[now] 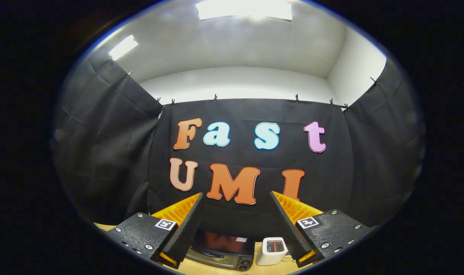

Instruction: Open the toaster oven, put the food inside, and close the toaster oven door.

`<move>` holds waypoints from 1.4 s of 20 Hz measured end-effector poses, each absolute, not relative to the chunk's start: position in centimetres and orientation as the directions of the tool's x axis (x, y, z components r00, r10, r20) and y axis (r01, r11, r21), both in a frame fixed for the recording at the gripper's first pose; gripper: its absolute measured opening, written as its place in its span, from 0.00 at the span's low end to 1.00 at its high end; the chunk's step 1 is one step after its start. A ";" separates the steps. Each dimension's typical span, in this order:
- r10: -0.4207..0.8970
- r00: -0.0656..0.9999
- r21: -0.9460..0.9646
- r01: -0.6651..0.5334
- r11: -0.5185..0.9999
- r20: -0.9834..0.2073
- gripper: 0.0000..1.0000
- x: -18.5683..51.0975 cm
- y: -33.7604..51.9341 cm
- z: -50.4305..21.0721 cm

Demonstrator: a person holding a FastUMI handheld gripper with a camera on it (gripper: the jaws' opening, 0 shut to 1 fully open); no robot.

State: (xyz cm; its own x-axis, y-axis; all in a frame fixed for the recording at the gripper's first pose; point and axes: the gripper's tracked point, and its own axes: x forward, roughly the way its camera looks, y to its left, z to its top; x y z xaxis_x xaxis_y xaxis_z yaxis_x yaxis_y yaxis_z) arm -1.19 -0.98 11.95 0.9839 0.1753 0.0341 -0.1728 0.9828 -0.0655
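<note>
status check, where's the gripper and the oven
Hand-held gripper open, holding nothing. Toaster oven below between fingers, door shut. White toaster beside it.

White pop-up toaster [272,251] on wooden table [216,269].

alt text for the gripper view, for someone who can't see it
The gripper is held high with its fingers open and nothing between them, aimed at the booth's black cloth wall. Far below, between the fingers, a toaster oven with its door closed sits on a wooden table, a small white toaster beside it.
</note>
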 end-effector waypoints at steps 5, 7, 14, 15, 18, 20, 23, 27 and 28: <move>0.198 0.979 -0.072 -0.194 0.978 0.056 1.00 -2.0 -1.0 13.5; 0.209 0.975 -0.067 -0.204 0.977 0.072 1.00 -2.4 -0.8 14.1; 0.233 0.970 -0.055 -0.230 0.972 0.075 0.99 -2.7 0.1 13.9; 0.233 0.970 -0.053 -0.230 0.972 0.074 0.99 -2.6 0.2 13.8; 0.228 0.971 -0.052 -0.225 0.973 0.069 0.99 -2.4 0.5 13.6; 0.238 0.969 -0.047 -0.235 0.971 0.065 0.99 -2.2 1.0 13.5; 0.251 0.966 -0.047 -0.248 0.967 0.065 0.99 -2.0 1.6 13.3; 0.260 0.964 -0.041 -0.257 0.965 0.062 0.99 -1.5 2.0 12.8; 0.266 0.962 -0.038 -0.264 0.964 0.060 0.99 -1.4 2.1 12.6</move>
State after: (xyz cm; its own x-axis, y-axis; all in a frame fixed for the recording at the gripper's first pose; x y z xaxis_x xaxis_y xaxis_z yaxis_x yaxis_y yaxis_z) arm -1.43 2.08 12.62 0.9621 0.2659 0.0597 -0.2640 0.9638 -0.0379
